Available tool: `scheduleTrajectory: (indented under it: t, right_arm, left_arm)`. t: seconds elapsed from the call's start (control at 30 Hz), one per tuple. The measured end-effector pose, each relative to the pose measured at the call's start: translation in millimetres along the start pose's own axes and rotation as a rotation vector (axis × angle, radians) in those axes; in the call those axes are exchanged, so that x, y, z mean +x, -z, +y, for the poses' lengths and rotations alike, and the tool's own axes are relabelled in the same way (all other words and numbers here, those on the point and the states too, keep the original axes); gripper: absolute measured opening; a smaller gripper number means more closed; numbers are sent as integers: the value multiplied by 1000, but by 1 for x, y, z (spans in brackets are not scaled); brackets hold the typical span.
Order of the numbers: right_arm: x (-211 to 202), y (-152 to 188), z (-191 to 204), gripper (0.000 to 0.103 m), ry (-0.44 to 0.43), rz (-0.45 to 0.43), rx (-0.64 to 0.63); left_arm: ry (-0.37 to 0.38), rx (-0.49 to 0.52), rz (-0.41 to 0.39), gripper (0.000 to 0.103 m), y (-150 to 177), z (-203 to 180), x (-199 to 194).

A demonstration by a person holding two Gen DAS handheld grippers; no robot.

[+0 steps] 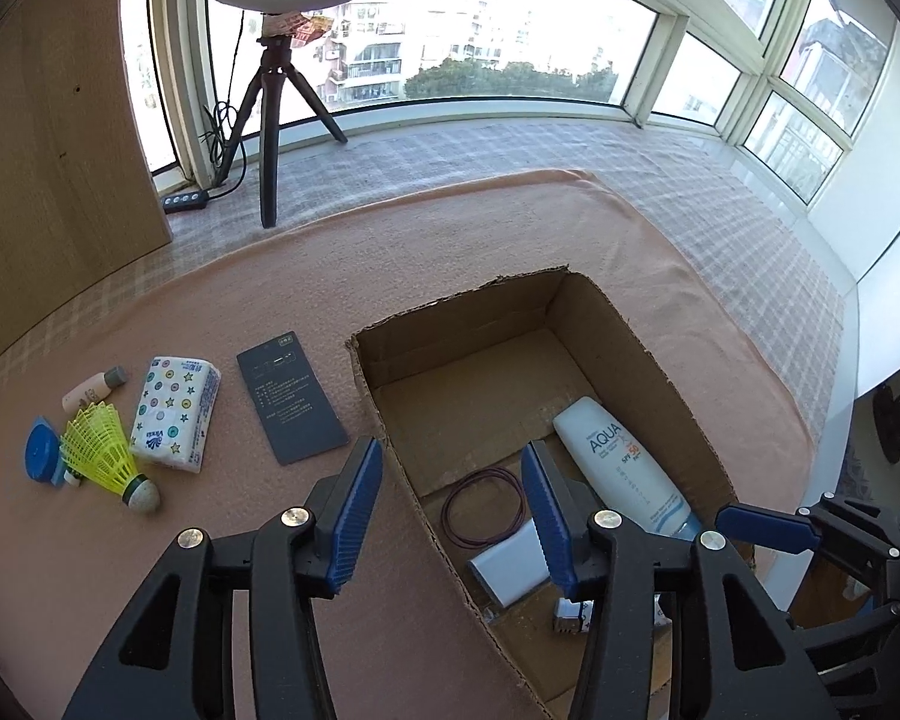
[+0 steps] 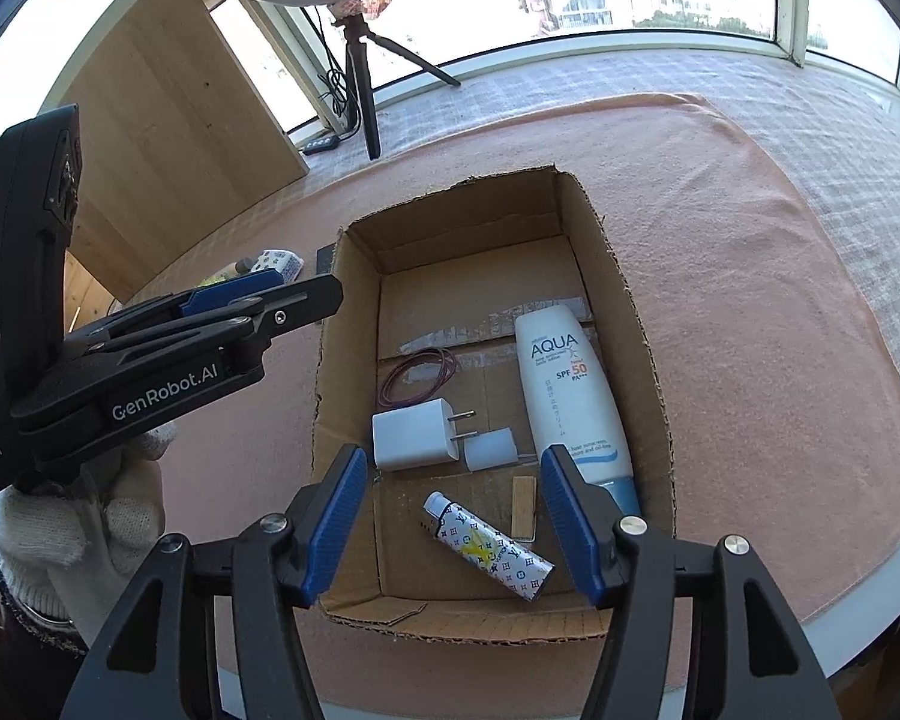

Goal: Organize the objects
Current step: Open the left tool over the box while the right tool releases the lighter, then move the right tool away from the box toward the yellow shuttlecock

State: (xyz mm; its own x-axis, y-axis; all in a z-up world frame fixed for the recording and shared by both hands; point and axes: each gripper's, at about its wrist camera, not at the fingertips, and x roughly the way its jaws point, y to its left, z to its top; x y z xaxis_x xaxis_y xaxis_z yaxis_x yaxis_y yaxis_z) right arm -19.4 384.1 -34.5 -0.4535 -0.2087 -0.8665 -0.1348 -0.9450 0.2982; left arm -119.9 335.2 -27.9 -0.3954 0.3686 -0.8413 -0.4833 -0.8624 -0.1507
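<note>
Both tongs, left gripper [image 1: 453, 516] and right gripper [image 2: 453, 525], gape empty above the cardboard box [image 2: 648, 324]; judged next: the left fetches the shuttlecock [image 1: 105, 456] on its left.

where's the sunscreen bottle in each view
Left wrist: the sunscreen bottle lies lower right of centre, along the right wall inside the box, partly behind the right blue pad.
Right wrist: the bottle lies right of centre, along the box's right wall.
Shared landmark: the red loop left of the bottle.
</note>
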Motion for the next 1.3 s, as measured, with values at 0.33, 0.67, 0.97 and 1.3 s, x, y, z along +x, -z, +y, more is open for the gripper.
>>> scheduleTrajectory:
  t: [0.33,0.67,0.97,1.3]
  right_arm:
    - [9,-5,16,57,-16,6,-20]
    - [18,-12,62,57,-19,-24,-125]
    - [36,-34,109,57,-101,-99,-176]
    - [89,-65,158,57,-185,19,-219]
  left_arm:
    - [-46,-73,27,52,31,45,-14]
    - [-123,-213,29,52,79,117,-41]
    - [-172,-341,44,52,123,187,-61]
    - [-190,-424,43,52,159,232,-80]
